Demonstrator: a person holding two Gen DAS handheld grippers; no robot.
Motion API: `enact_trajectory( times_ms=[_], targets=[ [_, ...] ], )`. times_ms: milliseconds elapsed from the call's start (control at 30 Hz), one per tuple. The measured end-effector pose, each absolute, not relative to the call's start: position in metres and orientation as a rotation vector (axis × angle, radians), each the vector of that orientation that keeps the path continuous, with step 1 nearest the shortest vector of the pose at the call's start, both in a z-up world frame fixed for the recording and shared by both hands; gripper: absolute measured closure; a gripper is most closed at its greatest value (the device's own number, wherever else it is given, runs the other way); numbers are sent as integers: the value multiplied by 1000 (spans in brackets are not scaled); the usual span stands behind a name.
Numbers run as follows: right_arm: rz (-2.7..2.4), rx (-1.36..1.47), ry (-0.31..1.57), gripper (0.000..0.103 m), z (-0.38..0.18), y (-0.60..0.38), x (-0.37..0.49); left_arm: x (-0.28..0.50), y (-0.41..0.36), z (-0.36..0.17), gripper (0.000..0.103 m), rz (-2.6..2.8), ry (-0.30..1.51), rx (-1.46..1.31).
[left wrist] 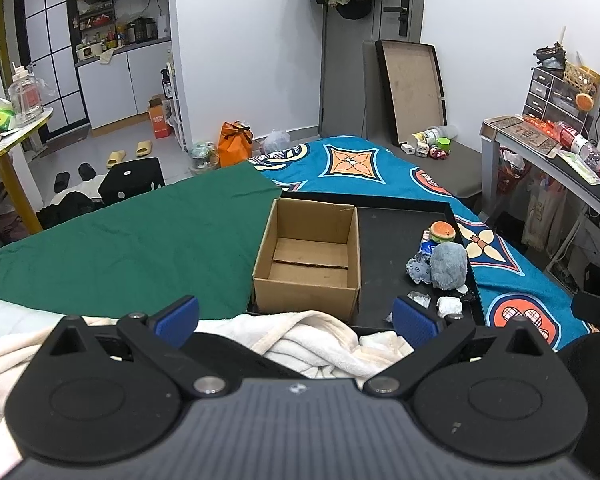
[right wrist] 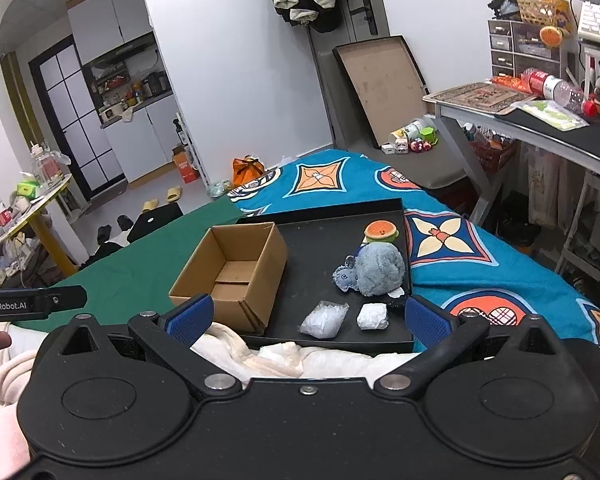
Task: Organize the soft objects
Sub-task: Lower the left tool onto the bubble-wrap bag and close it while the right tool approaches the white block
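An empty cardboard box (left wrist: 310, 264) (right wrist: 234, 272) stands on the left part of a black tray (left wrist: 388, 240) (right wrist: 324, 248) on the bed. On the tray's right side lie a burger plush (left wrist: 443, 231) (right wrist: 381, 230), a grey-blue fuzzy plush (left wrist: 448, 266) (right wrist: 378, 270), a small blue plush (left wrist: 418, 268) (right wrist: 344, 278), a clear crinkled bag (right wrist: 324, 318) and a white wad (left wrist: 449, 306) (right wrist: 373, 316). My left gripper (left wrist: 296, 322) is open and empty, in front of the box. My right gripper (right wrist: 308, 320) is open and empty, in front of the tray.
A cream blanket (left wrist: 312, 340) (right wrist: 284, 354) lies under both grippers at the tray's near edge. The bed has a green sheet (left wrist: 132, 240) and a blue patterned cover (left wrist: 380, 164). A desk (right wrist: 540, 120) stands at the right, a yellow-legged table (left wrist: 8, 148) at the left.
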State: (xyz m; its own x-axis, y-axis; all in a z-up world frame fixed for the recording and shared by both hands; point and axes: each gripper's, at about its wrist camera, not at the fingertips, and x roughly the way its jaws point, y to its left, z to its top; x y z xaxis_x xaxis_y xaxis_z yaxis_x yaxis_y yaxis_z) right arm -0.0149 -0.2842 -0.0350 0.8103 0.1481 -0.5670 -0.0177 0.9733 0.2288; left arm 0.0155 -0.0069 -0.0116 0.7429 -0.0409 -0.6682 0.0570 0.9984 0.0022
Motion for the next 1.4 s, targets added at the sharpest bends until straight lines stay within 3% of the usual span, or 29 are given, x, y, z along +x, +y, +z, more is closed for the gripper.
enact_trajectory(
  times_ms=[533,933,1233,1400],
  targets=[
    [103,268,695,3,-76,-309,30,68,-34,-46,2,-108,800,-16],
    [105,351,788,24,-121,-331,69,109,-60,-74,4,-145,847,-43],
    [101,394,837,24,-147,-341,92,137,-83,-97,23,-190,897,-49],
    [97,421,874,31,-165,-346,104,150,-98,-111,30,-219,933,-48]
  ],
)
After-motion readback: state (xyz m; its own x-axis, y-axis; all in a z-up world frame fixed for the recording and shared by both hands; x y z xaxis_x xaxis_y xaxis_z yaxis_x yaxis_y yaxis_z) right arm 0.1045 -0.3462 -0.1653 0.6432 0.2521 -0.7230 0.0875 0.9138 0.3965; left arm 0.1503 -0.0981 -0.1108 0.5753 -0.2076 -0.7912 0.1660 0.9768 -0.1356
